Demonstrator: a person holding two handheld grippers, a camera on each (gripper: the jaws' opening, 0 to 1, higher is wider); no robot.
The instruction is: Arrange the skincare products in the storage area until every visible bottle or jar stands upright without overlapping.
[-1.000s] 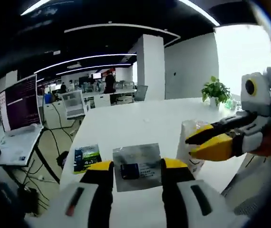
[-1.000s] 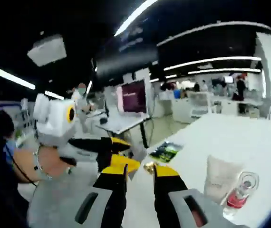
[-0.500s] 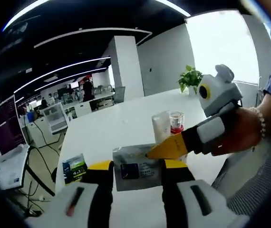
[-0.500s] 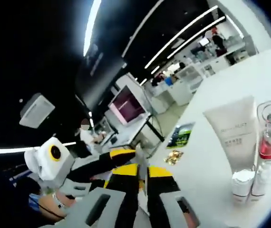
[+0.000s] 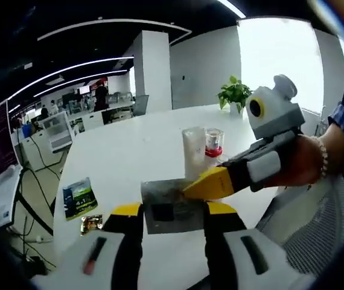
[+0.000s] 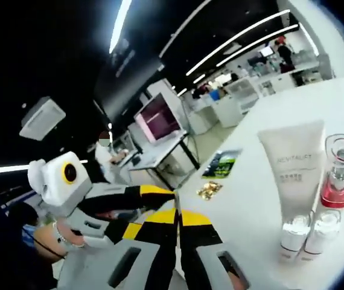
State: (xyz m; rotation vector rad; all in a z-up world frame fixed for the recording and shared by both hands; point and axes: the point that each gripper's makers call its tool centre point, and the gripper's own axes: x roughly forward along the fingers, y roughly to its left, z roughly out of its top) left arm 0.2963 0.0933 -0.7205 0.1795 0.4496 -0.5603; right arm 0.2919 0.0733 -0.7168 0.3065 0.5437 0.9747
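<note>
My left gripper [image 5: 173, 211] is shut on a flat silver packet [image 5: 171, 205] with a dark label, held across its jaws above the white table [image 5: 136, 151]. My right gripper [image 5: 195, 188] reaches in from the right, jaws together, its yellow tip touching the packet's upper right edge. Behind them a white tube [image 5: 193, 151] and a red bottle in a clear case [image 5: 213, 142] stand upright. In the right gripper view my right gripper [image 6: 178, 214] is shut and the left gripper [image 6: 151, 205] sits just to its left. The tube [image 6: 293, 160], red bottle [image 6: 338, 172] and two small white bottles [image 6: 308, 232] stand close together.
A green sachet [image 5: 78, 198] and a small gold wrapper [image 5: 92, 222] lie near the table's left edge, also seen as the sachet [image 6: 220, 163] and wrapper [image 6: 209, 190]. A potted plant [image 5: 234, 93] stands at the far end. Desks, a monitor and people are beyond.
My right gripper has swung from beside the tube to the silver packet, and its jaws have closed. The left gripper has kept hold of the packet while both views shifted.
</note>
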